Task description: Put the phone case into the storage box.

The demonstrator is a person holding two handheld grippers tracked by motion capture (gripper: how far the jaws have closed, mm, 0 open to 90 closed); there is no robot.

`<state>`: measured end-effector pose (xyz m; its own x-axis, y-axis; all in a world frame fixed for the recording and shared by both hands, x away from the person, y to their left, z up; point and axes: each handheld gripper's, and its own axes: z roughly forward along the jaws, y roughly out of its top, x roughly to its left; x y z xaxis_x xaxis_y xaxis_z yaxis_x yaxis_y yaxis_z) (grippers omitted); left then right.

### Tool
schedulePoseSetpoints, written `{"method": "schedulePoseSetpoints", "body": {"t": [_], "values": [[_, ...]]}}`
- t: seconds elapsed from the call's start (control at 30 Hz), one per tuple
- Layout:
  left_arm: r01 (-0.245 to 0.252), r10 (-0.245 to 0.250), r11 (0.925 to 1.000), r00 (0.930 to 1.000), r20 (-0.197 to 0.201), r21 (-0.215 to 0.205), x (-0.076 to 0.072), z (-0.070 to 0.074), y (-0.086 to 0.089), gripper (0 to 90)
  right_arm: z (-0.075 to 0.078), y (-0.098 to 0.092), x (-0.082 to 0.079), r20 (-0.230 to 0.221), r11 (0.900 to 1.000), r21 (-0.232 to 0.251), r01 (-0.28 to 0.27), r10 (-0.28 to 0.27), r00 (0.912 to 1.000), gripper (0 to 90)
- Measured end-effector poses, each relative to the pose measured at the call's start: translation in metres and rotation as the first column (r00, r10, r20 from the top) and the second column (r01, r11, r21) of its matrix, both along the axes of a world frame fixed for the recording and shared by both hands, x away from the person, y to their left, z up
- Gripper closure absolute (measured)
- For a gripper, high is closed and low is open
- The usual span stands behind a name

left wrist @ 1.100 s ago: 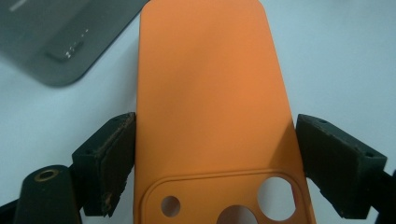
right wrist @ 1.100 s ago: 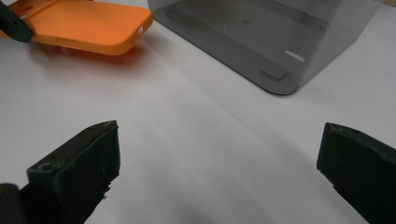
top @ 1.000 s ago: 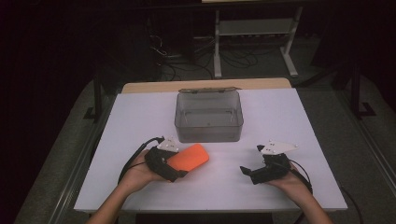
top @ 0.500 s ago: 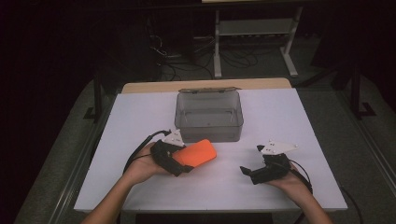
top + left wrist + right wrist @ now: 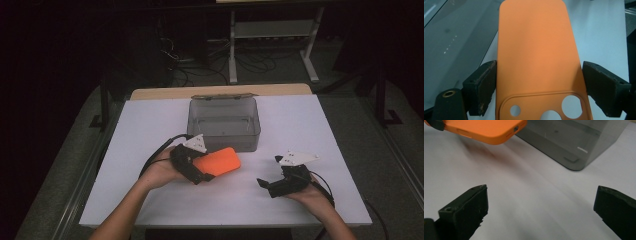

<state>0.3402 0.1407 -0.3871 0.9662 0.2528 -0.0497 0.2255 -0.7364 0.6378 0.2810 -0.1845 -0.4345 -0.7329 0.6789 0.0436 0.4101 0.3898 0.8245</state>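
The left gripper (image 5: 200, 172) is clamped on the flat orange silicone phone case (image 5: 216, 162), held above the white table (image 5: 150, 130) just before the grey transparent plastic box (image 5: 223, 122). The right gripper (image 5: 270, 186), jaws apart, rests aside. Keep the case level and lift it above the box rim first.

Left gripper view: orange case (image 5: 536, 57) was cut off at the top and bottom edges; the lowest camera hole was only half in frame. The grey box (image 5: 454, 37) was cropped at the left and top, its rim out of frame.

Right gripper view: case (image 5: 484, 130) was cut off at the top edge, only its port end seen. The box (image 5: 576, 142) was cropped at the top.

High view: the left claw (image 5: 200, 172) hid the case's near end; whether the case touched the worktop (image 5: 150, 125) could not be told. Both forearms were cut off at the bottom edge. Background floor cables were too dark to make out.
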Motion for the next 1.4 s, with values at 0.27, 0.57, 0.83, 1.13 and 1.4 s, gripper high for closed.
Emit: {"method": "schedulePoseSetpoints", "body": {"t": [0.27, 0.57, 0.83, 1.13, 1.4], "values": [[0.035, -0.035, 0.9994, 0.9994, -0.006, -0.004, 0.007, 0.0, -0.013, 15.2, 0.0, 0.0, 0.0, -0.002, 1.0, 0.002, -0.006, 0.006, 1.0, 0.0], [0.061, -0.061, 0.9981, 0.9981, -0.007, -0.004, 0.012, -0.002, -0.023, 15.2, -0.001, 0.001, 0.0, -0.007, 1.0, 0.003, -0.01, 0.01, 0.9999, 0.0], [0.064, -0.064, 0.9979, 0.9979, -0.008, -0.009, 0.013, -0.002, -0.022, 15.2, 0.0, 0.002, 0.0, -0.007, 1.0, 0.006, -0.015, 0.015, 0.9999, 0.0], [0.069, -0.069, 0.9976, 0.9976, -0.005, -0.005, 0.012, -0.002, -0.022, 15.2, 0.0, 0.003, 0.0, -0.023, 0.999, 0.037, -0.035, 0.036, 0.9991, 0.0], [0.073, -0.073, 0.9973, 0.9973, -0.006, -0.007, 0.012, -0.001, -0.022, 15.2, 0.009, 0.006, 0.003, -0.038, 0.998, 0.058, -0.034, 0.036, 0.9986, 0.0]]}}
